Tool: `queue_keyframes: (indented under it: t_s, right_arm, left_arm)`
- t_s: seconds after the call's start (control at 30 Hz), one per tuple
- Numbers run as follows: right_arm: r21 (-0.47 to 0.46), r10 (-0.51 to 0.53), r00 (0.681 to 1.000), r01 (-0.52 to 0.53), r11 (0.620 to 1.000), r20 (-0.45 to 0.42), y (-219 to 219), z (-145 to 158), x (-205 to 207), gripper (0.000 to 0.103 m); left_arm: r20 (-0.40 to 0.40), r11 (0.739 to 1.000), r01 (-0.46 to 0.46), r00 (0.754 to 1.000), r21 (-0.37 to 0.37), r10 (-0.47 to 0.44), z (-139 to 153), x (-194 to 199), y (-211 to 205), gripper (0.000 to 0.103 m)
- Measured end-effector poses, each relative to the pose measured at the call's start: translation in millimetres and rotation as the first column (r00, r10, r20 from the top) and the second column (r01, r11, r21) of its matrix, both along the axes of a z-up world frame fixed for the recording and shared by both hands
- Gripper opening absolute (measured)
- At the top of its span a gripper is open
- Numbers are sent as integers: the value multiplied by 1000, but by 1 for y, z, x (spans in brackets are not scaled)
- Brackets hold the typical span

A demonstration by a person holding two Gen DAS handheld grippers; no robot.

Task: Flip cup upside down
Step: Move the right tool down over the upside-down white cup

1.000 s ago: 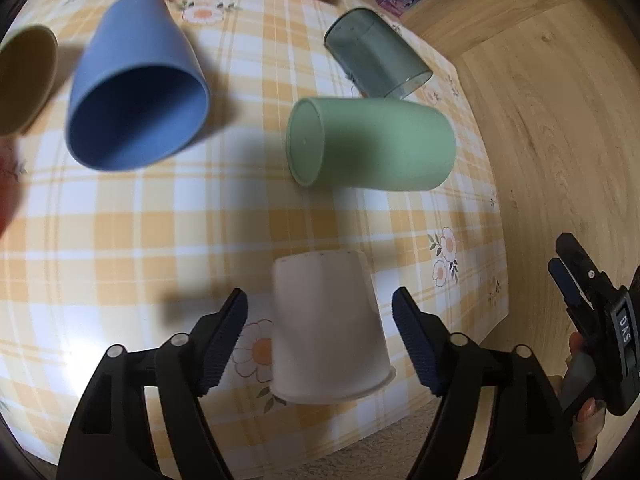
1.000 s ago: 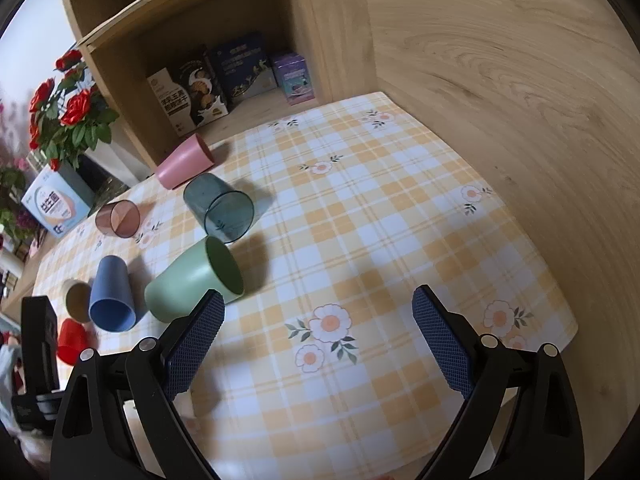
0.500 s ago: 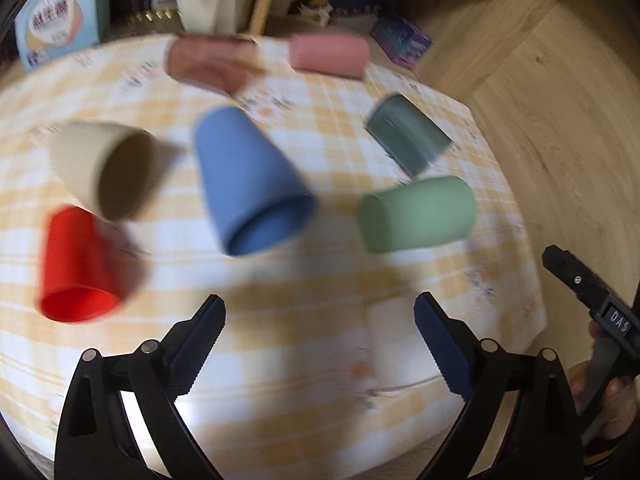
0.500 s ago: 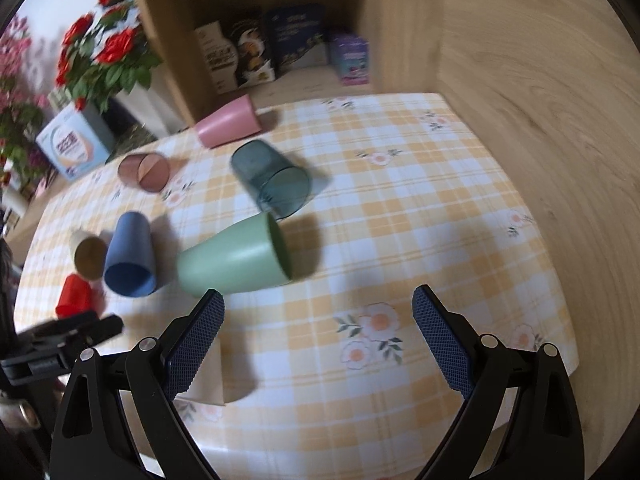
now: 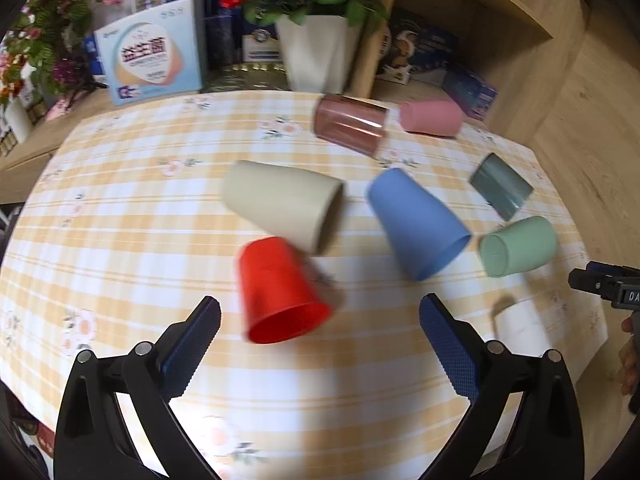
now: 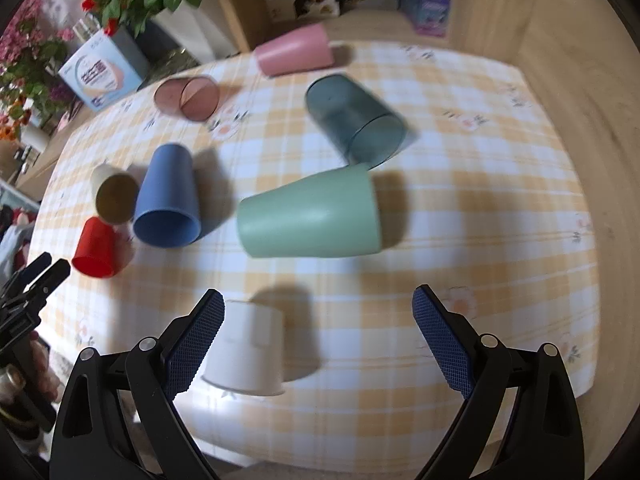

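A white cup (image 6: 250, 350) stands upside down near the table's front edge; it also shows in the left wrist view (image 5: 520, 326). Other cups lie on their sides: red (image 5: 280, 290), beige (image 5: 282, 204), blue (image 5: 416, 222), green (image 6: 312, 214), dark teal (image 6: 354, 120), clear brown (image 6: 187, 98) and pink (image 6: 294, 55). My left gripper (image 5: 318, 330) is open and empty, just in front of the red cup. My right gripper (image 6: 318, 332) is open and empty, above the front edge with the white cup by its left finger.
The table has a yellow checked cloth (image 6: 460, 184). Behind it stand a white flower pot (image 5: 318, 52), a blue carton (image 5: 148, 64) and a shelf with boxes (image 5: 424, 56). A wooden wall (image 6: 580, 80) runs along the right side.
My left gripper has let go of the white cup, which stands upside down, and swung left to face the red cup. My right gripper has tilted down toward the table.
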State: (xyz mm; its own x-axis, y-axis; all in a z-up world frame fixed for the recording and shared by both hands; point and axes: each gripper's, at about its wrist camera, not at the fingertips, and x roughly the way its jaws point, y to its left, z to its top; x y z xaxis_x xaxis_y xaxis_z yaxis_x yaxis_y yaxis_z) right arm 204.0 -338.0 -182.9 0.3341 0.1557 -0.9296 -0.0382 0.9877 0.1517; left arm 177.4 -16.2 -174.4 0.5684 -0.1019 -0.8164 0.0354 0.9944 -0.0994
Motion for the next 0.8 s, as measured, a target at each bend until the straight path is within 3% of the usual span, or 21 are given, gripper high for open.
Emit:
queue_keyframes:
  t_s: [0.3, 0.8]
  right_arm:
    - [100, 19, 983, -1, 995, -181, 18, -25, 15, 92]
    - [86, -1, 956, 28, 996, -293, 44, -49, 23, 91]
  left_arm:
    - [69, 997, -80, 994, 10, 79, 9, -19, 36, 97]
    - [64, 990, -142, 988, -26, 143, 6, -28, 61, 97]
